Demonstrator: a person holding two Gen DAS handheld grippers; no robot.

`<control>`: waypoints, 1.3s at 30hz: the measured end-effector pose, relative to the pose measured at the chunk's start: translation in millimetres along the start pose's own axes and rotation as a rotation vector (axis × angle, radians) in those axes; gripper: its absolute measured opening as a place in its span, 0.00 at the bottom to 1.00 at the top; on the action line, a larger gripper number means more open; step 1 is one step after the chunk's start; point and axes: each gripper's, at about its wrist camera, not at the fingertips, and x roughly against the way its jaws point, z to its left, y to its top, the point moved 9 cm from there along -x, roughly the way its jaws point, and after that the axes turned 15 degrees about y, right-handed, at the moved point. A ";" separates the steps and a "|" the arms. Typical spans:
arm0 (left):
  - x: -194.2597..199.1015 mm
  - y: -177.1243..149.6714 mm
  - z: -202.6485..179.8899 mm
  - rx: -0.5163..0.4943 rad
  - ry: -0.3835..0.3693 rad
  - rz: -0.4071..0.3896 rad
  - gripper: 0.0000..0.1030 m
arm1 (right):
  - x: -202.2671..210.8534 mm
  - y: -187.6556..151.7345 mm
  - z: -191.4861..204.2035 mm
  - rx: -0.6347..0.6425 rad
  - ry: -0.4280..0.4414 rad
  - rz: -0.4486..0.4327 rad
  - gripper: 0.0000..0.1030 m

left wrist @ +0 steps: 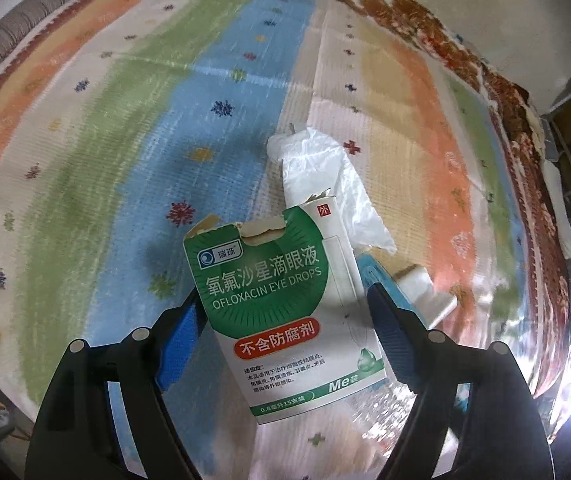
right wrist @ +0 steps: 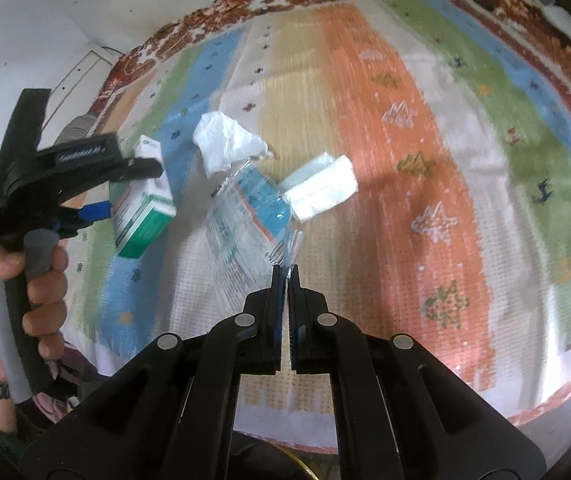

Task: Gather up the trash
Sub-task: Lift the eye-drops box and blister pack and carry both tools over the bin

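Both grippers hold trash: left gripper [left wrist: 285,320] clamps the box [left wrist: 285,312], right gripper [right wrist: 285,276] pinches the wrapper [right wrist: 245,216]; tissue [right wrist: 225,140] and pad [right wrist: 321,186] remain mid-rug [right wrist: 445,160], with no bin visible.

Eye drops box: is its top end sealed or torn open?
Torn open. The eye drops box between the left gripper fingers has ragged, ripped cardboard flaps along its top edge; contents cannot be seen.

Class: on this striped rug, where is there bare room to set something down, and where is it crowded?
Free: the orange and green stripes right of the folded tissue, out to the rug's red border. Crowded: the middle, where the box, crumpled tissue and plastic wrapper cluster.
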 end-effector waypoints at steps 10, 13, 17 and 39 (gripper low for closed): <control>41.2 -33.8 8.5 -0.040 -0.048 -0.039 0.76 | 39.1 -4.1 11.9 0.013 0.007 -0.052 0.02; 53.4 -45.3 11.9 -0.046 -0.067 -0.052 0.76 | 48.0 -8.5 20.4 0.034 0.003 -0.062 0.02; 67.2 -55.6 18.7 -0.061 -0.069 -0.077 0.76 | 60.6 -15.2 34.2 0.057 0.014 -0.073 0.01; 148.0 -115.7 23.2 -0.089 -0.241 -0.168 0.75 | 111.8 -67.2 108.9 0.322 0.017 -0.125 0.01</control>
